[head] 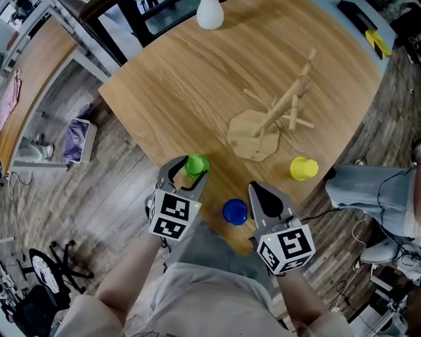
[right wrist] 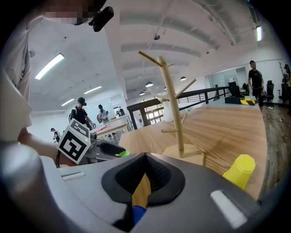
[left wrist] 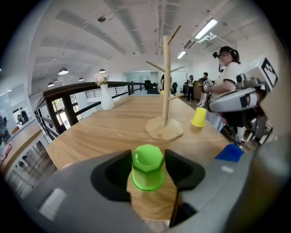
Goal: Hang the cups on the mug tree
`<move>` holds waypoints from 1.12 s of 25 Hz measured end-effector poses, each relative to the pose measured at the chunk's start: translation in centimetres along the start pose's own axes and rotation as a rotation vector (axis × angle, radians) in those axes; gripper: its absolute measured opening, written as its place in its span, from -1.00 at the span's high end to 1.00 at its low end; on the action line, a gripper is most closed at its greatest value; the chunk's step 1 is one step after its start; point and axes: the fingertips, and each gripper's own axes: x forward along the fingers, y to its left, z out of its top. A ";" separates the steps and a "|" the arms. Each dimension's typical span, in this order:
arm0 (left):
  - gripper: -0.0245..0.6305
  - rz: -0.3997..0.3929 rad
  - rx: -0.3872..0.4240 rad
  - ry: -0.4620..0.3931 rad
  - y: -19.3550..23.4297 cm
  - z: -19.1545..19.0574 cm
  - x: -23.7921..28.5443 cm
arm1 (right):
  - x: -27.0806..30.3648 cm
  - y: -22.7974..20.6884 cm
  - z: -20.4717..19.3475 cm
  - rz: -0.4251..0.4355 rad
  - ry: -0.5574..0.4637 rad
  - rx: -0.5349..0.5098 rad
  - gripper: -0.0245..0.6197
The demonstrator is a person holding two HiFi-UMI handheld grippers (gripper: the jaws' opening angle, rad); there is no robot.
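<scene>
Between the left gripper's jaws, which stood spread wide, sat the green cup. It was upside down on the table, with a black pad close on each side of it and no clear sign of either one pressing. The cup was small and glossy, apparently plastic, with a faceted bottom facing up and a flared rim on the wood. It looked light and stiff but slick, so it would likely handle best squeezed across two opposite flat facets midway up the wall, firmly enough that it could not twist or slide. No handle could be seen on it. The right gripper had its jaws clenched together on nothing, and the blue cup lay just under and beside their tips. Farther ahead of both pairs of jaws stood the yellow cup, also inverted. Near it was the mug tree, a pale wooden post with thin angled pegs on a flat many-sided base, all of them bare. Beyond that, at the far edge, stood a white vase.
</scene>
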 end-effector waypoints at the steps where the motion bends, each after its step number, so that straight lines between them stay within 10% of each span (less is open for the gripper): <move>1: 0.22 0.001 -0.008 0.004 -0.1 -0.3 0.3 | 0.1 0.0 -0.1 0.002 -0.002 0.006 0.92; 28: 0.24 0.034 -0.029 -0.174 -1.3 10.3 -10.3 | -7.4 1.1 7.9 -0.054 -0.073 -0.033 0.92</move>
